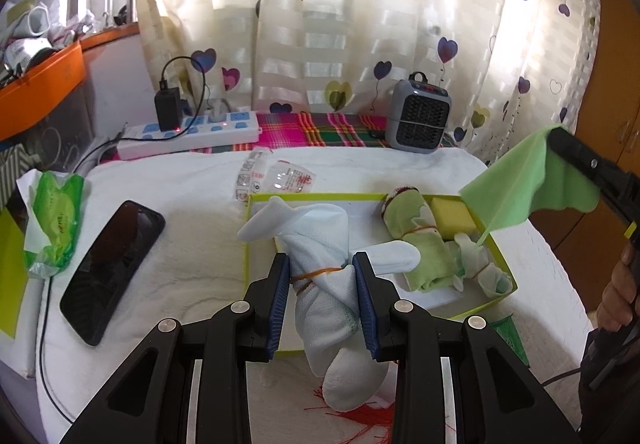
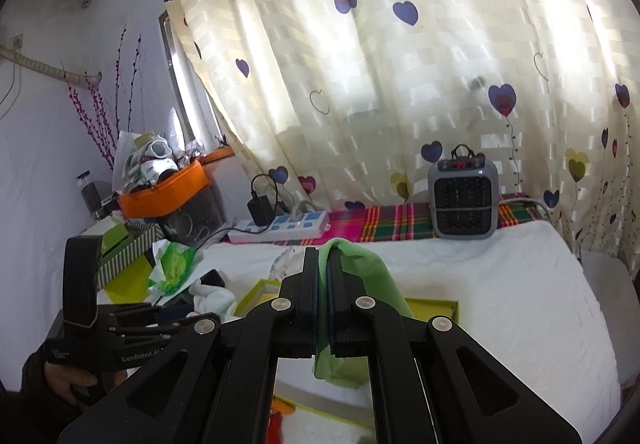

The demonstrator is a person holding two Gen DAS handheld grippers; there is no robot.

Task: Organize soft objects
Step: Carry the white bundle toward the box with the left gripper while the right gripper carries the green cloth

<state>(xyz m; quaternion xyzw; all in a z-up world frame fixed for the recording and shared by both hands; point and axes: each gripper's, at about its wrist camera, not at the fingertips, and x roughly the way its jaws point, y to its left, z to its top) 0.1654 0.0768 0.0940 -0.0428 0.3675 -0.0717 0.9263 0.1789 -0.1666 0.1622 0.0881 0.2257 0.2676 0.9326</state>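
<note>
My left gripper [image 1: 321, 264] is shut on a pale blue sock bundle [image 1: 320, 240] tied with an orange rubber band, held above the left half of a shallow yellow-green box [image 1: 250, 240]. In the box lie a green sock roll [image 1: 416, 232], a yellow sponge [image 1: 452, 214] and a small green-white sock [image 1: 480, 264]. My right gripper [image 2: 323, 256] is shut on a light green cloth [image 2: 368, 268]; in the left wrist view that cloth [image 1: 520, 184] hangs over the box's right end. The right wrist view shows the left gripper [image 2: 168, 324] at lower left with the white bundle [image 2: 212, 300].
A white towel [image 1: 180, 196] covers the table. On it lie a black phone [image 1: 112, 272], a green tissue pack [image 1: 56, 220] and clear plastic wrappers [image 1: 276, 180]. A power strip [image 1: 192, 132] and a grey heater [image 1: 420, 116] stand at the back by the curtain. A hand [image 1: 620, 292] shows at right.
</note>
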